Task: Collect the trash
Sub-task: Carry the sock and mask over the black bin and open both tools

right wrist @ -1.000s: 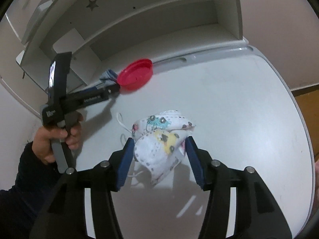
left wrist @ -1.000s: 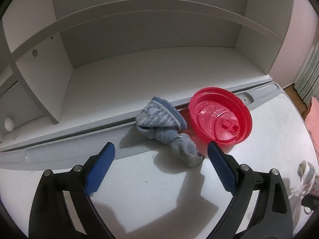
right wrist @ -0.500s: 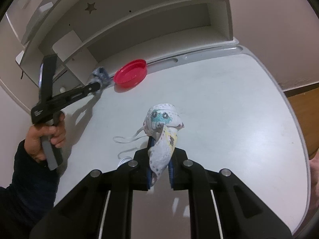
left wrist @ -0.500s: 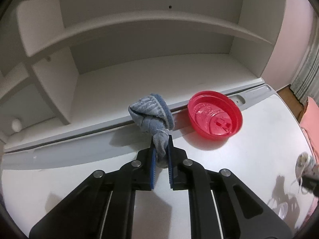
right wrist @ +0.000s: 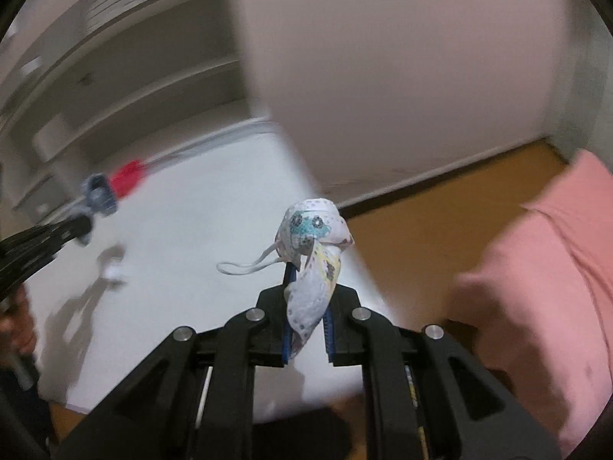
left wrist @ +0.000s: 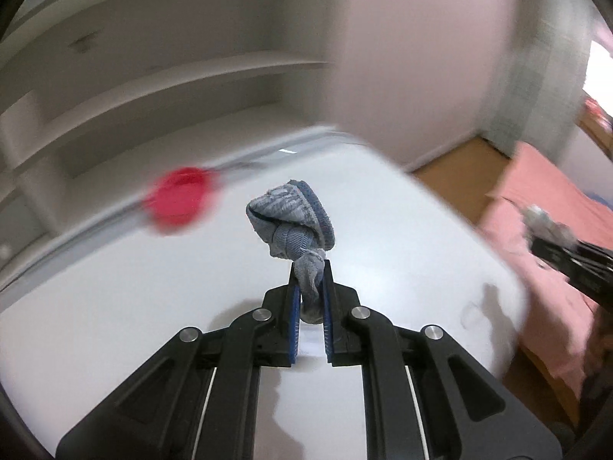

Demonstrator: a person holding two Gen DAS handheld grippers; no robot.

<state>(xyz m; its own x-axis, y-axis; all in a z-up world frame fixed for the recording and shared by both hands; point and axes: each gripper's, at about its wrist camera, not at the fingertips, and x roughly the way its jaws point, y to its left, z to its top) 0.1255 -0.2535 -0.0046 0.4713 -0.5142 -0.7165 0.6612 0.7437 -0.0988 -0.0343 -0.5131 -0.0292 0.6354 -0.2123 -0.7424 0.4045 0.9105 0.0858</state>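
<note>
My left gripper (left wrist: pixel 309 268) is shut on a knotted grey-blue sock (left wrist: pixel 293 218) and holds it above the white desk (left wrist: pixel 115 306). My right gripper (right wrist: pixel 308 268) is shut on a patterned white face mask (right wrist: pixel 314 237), whose ear loop (right wrist: pixel 245 266) hangs to the left, lifted over the desk's right edge. A red plastic cup lid (left wrist: pixel 180 199) lies blurred at the back of the desk by the shelf. The left gripper with the sock (right wrist: pixel 97 195) shows at the left of the right wrist view. The right gripper (left wrist: pixel 567 257) shows at the right of the left wrist view.
A white shelf unit (left wrist: pixel 172 88) stands behind the desk. To the right are a wooden floor (right wrist: pixel 459 199) and a pink bed cover (right wrist: pixel 544 287). A pale wall (right wrist: pixel 383 76) is ahead.
Both grippers have lifted and swung right with their loads, away from the shelf. The view is blurred by motion. The red lid stays on the desk.
</note>
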